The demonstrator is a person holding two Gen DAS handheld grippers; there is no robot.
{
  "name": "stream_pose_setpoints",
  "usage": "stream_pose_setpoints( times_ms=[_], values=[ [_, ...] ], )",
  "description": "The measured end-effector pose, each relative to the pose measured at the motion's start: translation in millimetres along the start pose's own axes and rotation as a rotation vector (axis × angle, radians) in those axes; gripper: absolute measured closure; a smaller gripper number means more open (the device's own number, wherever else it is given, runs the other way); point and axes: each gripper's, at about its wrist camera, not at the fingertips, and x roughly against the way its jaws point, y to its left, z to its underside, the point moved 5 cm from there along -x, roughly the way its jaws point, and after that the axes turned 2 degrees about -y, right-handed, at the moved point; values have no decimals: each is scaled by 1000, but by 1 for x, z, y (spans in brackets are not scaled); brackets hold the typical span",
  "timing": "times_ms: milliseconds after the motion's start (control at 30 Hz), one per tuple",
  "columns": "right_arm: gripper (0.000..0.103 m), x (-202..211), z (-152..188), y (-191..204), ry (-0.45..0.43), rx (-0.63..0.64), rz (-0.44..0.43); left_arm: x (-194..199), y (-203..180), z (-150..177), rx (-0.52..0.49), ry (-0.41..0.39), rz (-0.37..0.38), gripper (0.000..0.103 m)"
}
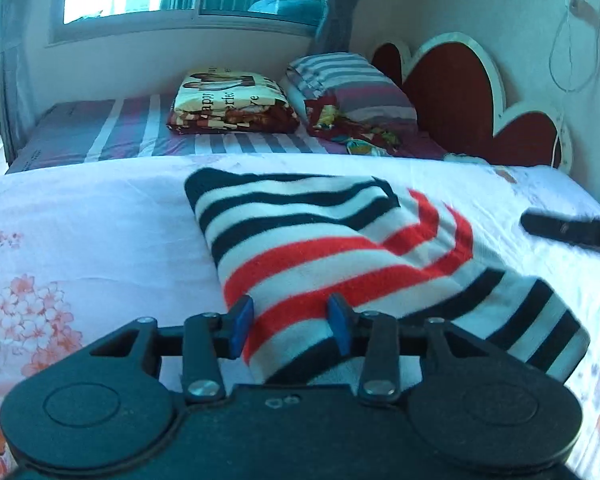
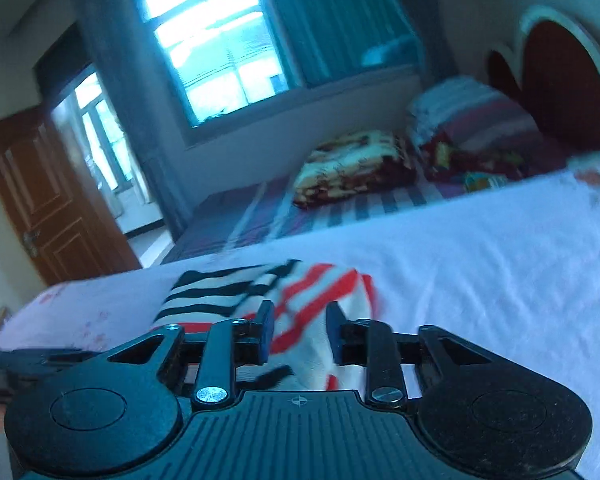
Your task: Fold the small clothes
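The sweater [image 1: 332,256] lies partly folded on my white sheet [image 1: 100,216], its striped body doubled over and one banded end trailing toward the near right. My worry is the fold coming undone: the knit looks thick and springy, so if either grip is only on the top layer, a lift could peel that layer back and drag the bundle askew (the right view is blurred, so I trust it less). My left gripper [image 1: 290,322] has its jaws part-open with the near edge of the sweater between the blue pads; I cannot tell whether they press it. My right gripper [image 2: 300,330] likewise straddles a bunched red-striped fold, jaws narrow, grip uncertain.
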Motion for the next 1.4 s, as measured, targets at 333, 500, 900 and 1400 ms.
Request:
stream_pose_setpoints(
  times_ms=[333, 500, 900, 1400],
  values=[
    [103, -7, 37, 5, 101, 41, 23, 9, 2, -5, -7, -33, 1, 64],
    [103, -39, -7, -3, 43, 80, 52, 1, 8, -23, 24, -64, -24, 61],
    [103, -63, -4, -17, 121, 99, 47, 2, 5, -28, -40, -22, -20, 58],
    [103, 18, 40, 19, 143, 171, 11, 57, -17, 31, -24, -12, -7, 55]
  ],
)
